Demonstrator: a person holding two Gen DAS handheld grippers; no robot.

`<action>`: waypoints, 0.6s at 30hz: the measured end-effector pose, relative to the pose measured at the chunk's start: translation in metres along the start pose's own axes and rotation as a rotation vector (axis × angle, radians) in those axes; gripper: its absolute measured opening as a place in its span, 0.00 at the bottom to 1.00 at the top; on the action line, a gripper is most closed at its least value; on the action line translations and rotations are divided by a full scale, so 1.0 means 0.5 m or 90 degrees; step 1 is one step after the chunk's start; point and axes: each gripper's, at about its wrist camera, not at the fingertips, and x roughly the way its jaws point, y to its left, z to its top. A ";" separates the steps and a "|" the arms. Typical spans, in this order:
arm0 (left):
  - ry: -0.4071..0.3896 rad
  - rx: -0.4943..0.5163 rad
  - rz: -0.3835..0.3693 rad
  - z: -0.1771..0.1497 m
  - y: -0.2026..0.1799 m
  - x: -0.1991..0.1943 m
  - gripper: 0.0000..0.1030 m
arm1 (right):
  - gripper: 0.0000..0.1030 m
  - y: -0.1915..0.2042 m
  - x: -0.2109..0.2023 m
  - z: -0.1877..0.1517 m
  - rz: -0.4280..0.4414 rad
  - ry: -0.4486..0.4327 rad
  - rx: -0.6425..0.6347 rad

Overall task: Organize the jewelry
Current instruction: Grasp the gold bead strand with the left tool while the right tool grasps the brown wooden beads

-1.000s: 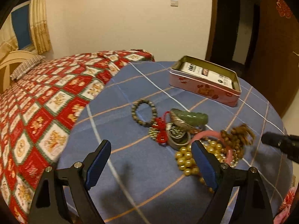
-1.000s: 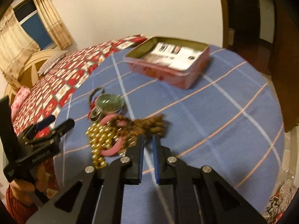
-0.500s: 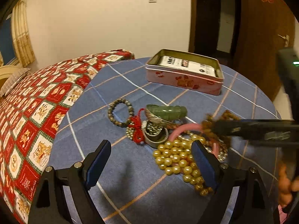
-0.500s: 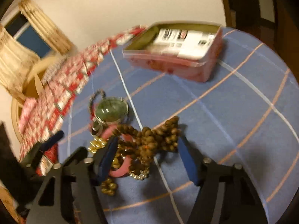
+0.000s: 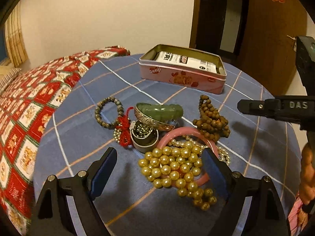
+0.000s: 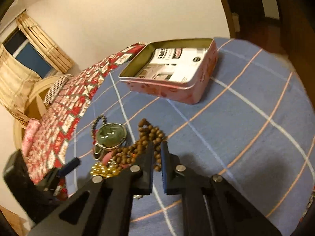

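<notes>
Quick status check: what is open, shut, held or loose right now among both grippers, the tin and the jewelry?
left gripper: open, holding nothing.
right gripper: jaws nearly shut; grip on beads unclear.
pink tin: open, no lid on, printed packets inside.
round trinket box: lid up, dark beads inside.
wooden bead strand: bunched on the cloth.
pearl strand: heaped over the pink bangle.

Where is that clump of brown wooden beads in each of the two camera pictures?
Left wrist view: the brown wooden beads lie right of centre on the blue cloth, beyond the pink bangle.
Right wrist view: the beads sit at centre, just beyond the nearly closed right gripper.
Shared landmark: the open pink tin, farther back in both.
</notes>
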 end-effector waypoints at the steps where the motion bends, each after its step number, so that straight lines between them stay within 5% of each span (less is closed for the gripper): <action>1: 0.010 -0.002 0.007 0.001 -0.002 0.009 0.85 | 0.24 0.000 0.005 -0.001 -0.001 0.006 0.006; 3: 0.025 -0.001 0.033 -0.001 -0.007 0.027 0.83 | 0.37 -0.001 0.012 -0.006 -0.008 0.011 0.014; 6: 0.023 -0.017 -0.022 -0.006 -0.004 0.029 0.51 | 0.40 -0.004 0.011 -0.012 -0.014 0.010 0.021; 10: 0.009 0.004 -0.029 -0.001 -0.009 0.014 0.21 | 0.40 -0.015 0.007 -0.012 -0.020 0.006 0.038; 14: -0.050 -0.052 -0.094 0.014 0.027 -0.034 0.10 | 0.40 -0.018 -0.001 -0.011 -0.017 -0.005 0.041; 18: -0.113 -0.094 -0.125 0.039 0.068 -0.088 0.10 | 0.40 -0.014 0.000 -0.011 -0.011 -0.003 0.038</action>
